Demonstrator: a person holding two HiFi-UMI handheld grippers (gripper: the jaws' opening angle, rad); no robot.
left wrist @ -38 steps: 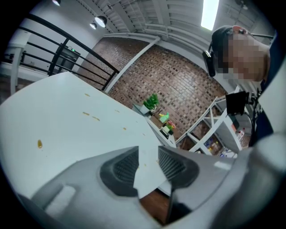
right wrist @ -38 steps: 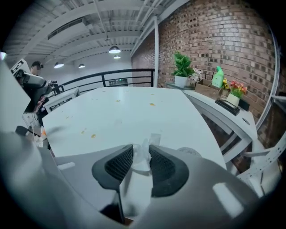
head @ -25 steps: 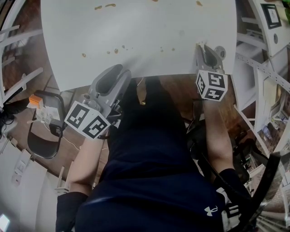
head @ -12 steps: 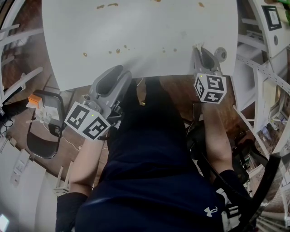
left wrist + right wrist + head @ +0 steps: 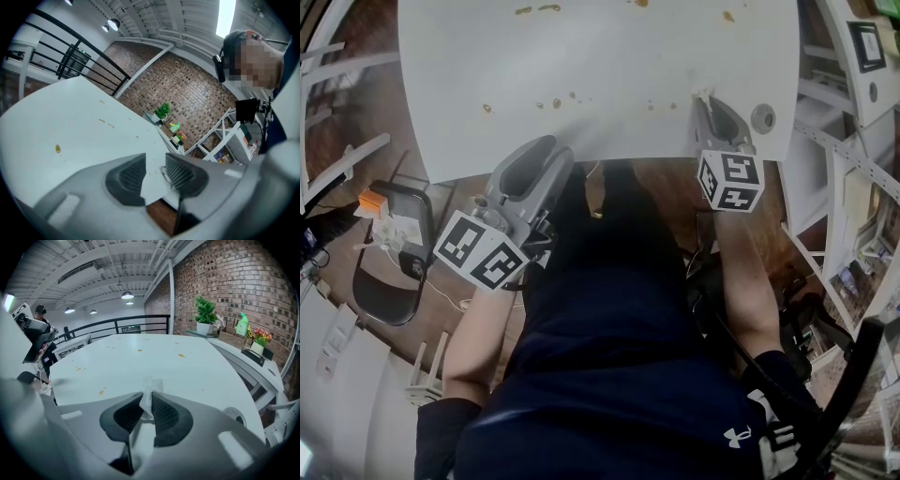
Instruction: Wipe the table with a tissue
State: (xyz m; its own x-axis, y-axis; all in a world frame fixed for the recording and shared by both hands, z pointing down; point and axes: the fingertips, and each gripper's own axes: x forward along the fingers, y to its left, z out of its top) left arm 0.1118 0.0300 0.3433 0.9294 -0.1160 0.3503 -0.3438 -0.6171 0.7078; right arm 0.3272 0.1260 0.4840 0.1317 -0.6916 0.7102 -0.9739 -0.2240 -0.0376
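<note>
A person in a dark shirt (image 5: 609,356) stands at the near edge of a white table (image 5: 581,66), a two-jaw gripper in each hand, seen from above. The R gripper (image 5: 712,101) points down at the tabletop close to the near-right corner. Its jaws are drawn narrow & clamped on a white tissue (image 5: 146,405). The tissue sits pinched btwn the ribbed pads, w/ a folded bit sticking out past the tips toward the table & a longer strip trailing back under the jaws. Whether its end touches the tabletop can't be told. Just beside this gripper, to its right, a small grey round fitting (image 5: 762,118) is set in the tabletop. The L gripper (image 5: 155,159) hangs at the table's near edge, left of the person's body. Its jaws are wide apart w/ nothing btwn them; only the table's corner & the brown floor (image 5: 159,218) show through the gap. Brown spots (image 5: 556,103) dot the tabletop ahead of both grippers in a loose row, w/ more smears (image 5: 536,9) farther out. Off the table, lower left, a black chair (image 5: 389,286) stands on the floor. In the R gripper view, potted plants (image 5: 205,317) line a ledge along a brick wall (image 5: 220,277) beyond the table.
</note>
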